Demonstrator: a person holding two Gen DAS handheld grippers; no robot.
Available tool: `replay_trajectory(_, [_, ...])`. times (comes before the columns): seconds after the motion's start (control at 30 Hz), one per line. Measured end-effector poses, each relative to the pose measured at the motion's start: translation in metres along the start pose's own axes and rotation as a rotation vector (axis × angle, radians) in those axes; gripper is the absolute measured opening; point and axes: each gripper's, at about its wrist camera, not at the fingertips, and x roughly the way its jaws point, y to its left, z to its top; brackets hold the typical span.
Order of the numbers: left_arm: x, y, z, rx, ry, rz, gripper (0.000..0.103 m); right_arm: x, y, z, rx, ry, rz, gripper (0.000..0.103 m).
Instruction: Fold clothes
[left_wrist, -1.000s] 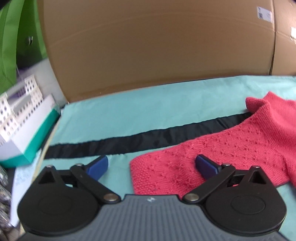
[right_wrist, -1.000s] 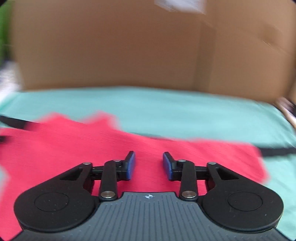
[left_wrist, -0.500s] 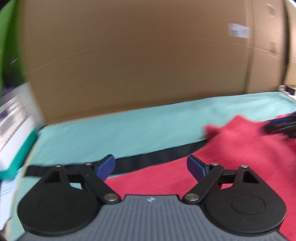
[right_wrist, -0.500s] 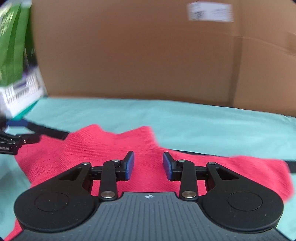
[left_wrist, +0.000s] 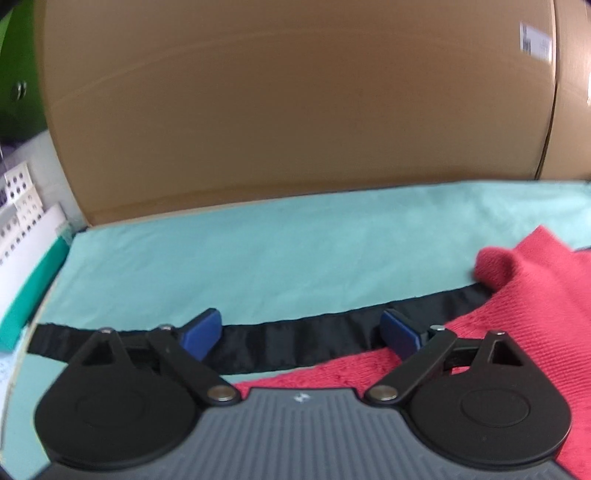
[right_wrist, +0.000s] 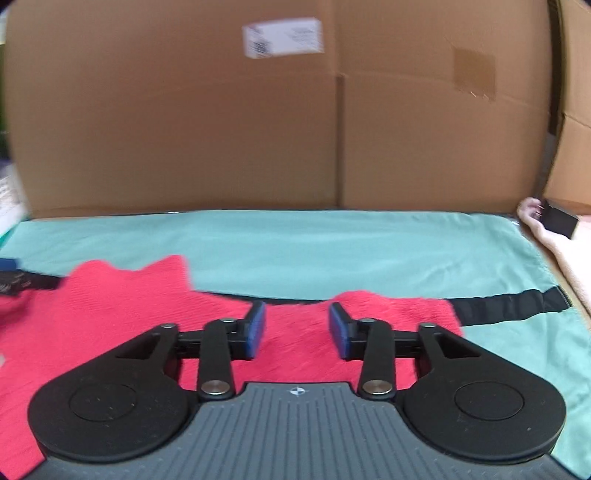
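A red knitted sweater (right_wrist: 122, 314) lies flat on a teal cloth (right_wrist: 332, 247) that has a black stripe (right_wrist: 517, 306) across it. In the left wrist view the sweater (left_wrist: 532, 314) fills the lower right. My left gripper (left_wrist: 303, 332) is open wide and empty, over the black stripe (left_wrist: 295, 339) at the sweater's left edge. My right gripper (right_wrist: 297, 330) is open and empty, just above the sweater's middle. The left gripper's tip shows at the far left of the right wrist view (right_wrist: 11, 280).
A large cardboard box (right_wrist: 295, 129) stands like a wall along the cloth's far edge. A white perforated basket (left_wrist: 18, 218) and a green-edged box sit to the left. A cream fleece (right_wrist: 565, 258) with a small black object (right_wrist: 557, 218) lies at the right.
Both grippers have shifted over the sweater, both views swinging sideways. The left one now sits more over the black stripe. The sweater stays flat; both grippers stay open.
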Motion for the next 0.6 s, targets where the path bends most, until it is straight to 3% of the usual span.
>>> replay_trajectory(0.2, [-0.032,-0.015,-0.004,0.044,-0.054,-0.025,0.102,0.007,0.009,-0.016,-0.082,0.079,-0.037,0.050])
replay_trajectory(0.27, [-0.035,-0.017,-0.010,0.055,-0.037,-0.019,0.102,0.009,-0.007,-0.017,-0.052,0.080,-0.084,0.063])
replay_trajectory(0.4, [-0.031,-0.016,-0.018,0.064,0.007,0.046,0.102,0.016,-0.042,-0.015,0.062,0.071,-0.206,0.064])
replay_trajectory(0.47, [-0.029,-0.014,-0.021,0.060,0.027,0.085,0.102,0.022,-0.051,-0.013,0.120,0.067,-0.199,0.060])
replay_trajectory(0.6, [-0.023,0.002,-0.020,-0.037,0.066,0.064,0.102,0.028,-0.016,0.000,0.047,0.039,-0.043,0.060])
